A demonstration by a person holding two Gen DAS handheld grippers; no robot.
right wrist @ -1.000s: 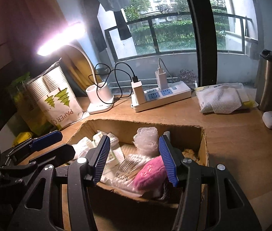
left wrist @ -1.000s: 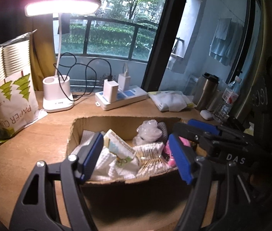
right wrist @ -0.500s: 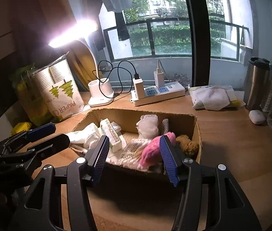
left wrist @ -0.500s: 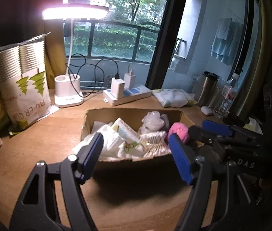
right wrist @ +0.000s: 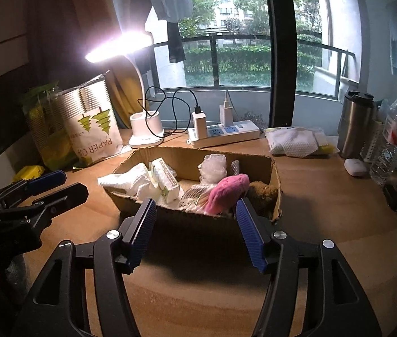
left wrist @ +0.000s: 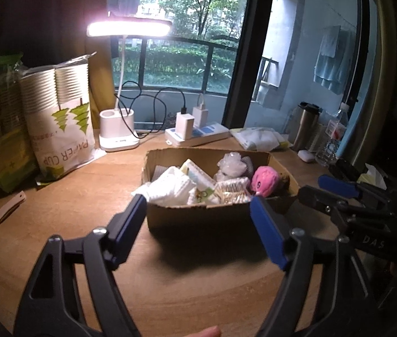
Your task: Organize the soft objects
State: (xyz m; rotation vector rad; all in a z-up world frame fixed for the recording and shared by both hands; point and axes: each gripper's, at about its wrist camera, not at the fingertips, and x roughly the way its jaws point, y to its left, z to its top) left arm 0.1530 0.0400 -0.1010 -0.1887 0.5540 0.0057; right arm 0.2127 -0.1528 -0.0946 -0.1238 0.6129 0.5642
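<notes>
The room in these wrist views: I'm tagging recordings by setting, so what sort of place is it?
Probably a home desk by a balcony window: a lit desk lamp and power strip on a wooden table, with laundry hanging outside.
</notes>
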